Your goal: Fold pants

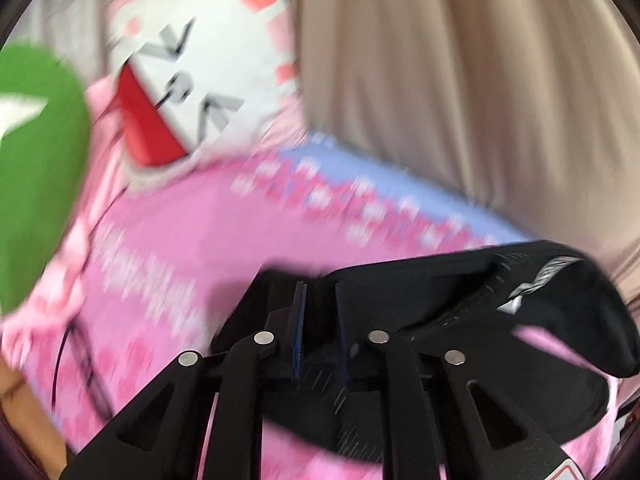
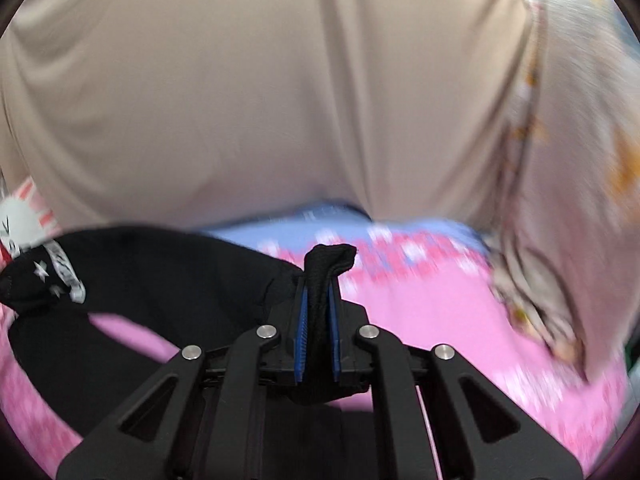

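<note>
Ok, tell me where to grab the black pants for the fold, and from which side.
Take the black pants by the thick folded edge, one hold at each end, coming in level from the near side. The right tongs already pinch a bunched ridge of that edge that stands up between the blue pads. The left tongs hold the other end. The cloth sags between them over the pink bedsheet.

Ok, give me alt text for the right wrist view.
The right gripper, jaws shut on a bunched fold of the black pants, holds them above a pink patterned bedspread. A beige curtain fills the background; the picture is motion-blurred.
</note>
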Available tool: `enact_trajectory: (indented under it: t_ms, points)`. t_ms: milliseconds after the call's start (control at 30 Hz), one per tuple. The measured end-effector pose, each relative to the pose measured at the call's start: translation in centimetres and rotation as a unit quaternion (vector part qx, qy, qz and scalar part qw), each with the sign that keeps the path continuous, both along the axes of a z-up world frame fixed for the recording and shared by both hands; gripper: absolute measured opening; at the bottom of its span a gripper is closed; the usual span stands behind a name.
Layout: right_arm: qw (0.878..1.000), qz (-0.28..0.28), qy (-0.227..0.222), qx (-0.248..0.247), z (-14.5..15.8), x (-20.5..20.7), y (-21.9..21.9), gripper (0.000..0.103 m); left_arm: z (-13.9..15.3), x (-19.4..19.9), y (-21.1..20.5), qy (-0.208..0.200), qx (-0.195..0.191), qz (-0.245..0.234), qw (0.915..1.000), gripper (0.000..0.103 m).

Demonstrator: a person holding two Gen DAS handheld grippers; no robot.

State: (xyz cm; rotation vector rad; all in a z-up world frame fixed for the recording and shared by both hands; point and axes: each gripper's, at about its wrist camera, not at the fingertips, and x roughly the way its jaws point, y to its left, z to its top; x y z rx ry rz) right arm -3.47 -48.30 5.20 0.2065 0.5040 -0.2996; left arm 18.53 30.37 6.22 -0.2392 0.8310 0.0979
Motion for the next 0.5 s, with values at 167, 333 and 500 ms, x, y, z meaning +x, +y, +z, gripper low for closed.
enact_trajectory:
  t_ms: [167,333,500]
  points:
    - [0.996,-0.038,0.075,0.023,-5.7,-4.6,0.9,0.028,-4.7,-6.1,0.4,0.020,0.001,0.035,0.9992,0.067]
    - [0.996,-0.073,0.014,0.038,-5.5,-9.8,3.2,0.077,-6.5,-9.5,0.5,0.001,-0.164,0.028,0.9861,0.086]
    - [0.996,-0.048,-0.026,0.075,-4.7,-11.4,5.9,0.080,-9.6,-7.5,0.0,0.025,-0.281,0.043,0.9583,0.086]
